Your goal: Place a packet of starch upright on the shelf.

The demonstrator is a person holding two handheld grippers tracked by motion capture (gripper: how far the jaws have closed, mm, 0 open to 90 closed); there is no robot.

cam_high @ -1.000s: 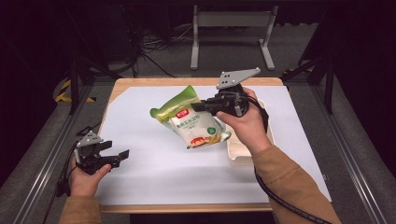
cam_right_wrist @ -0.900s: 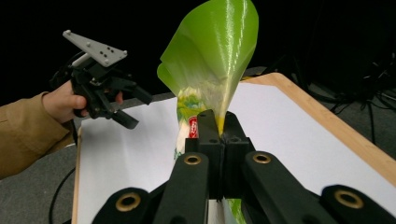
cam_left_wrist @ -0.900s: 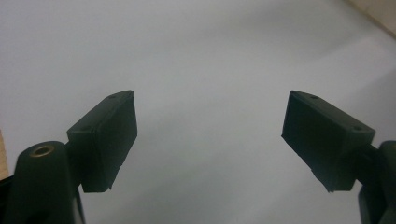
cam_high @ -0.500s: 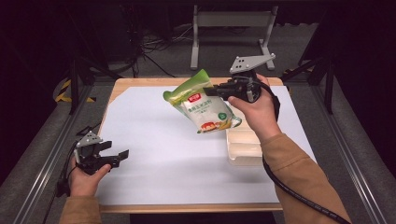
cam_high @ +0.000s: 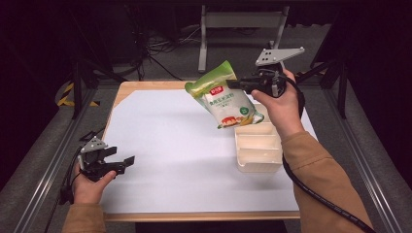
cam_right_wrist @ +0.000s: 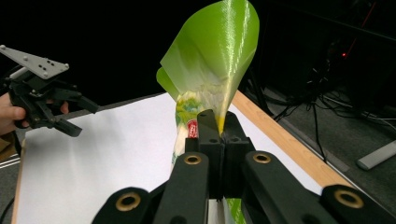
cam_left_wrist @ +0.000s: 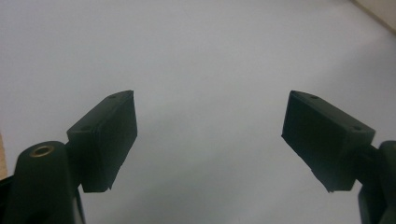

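Your left gripper [cam_high: 116, 164] idles near the white tray [cam_high: 257, 148], jaws spread wide and empty. Your right gripper [cam_high: 239, 84] clamps the green pouch [cam_high: 224, 97], which has risen above the tray's far end; emptying it into 1 compartment seems likely.

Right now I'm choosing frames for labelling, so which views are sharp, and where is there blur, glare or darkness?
High view: evenly lit white table, dark surroundings, packet print soft. Left gripper view: fingers blurred, washed-out table behind. Right gripper view: glare streak on the green packet, black background, fingers fairly sharp.
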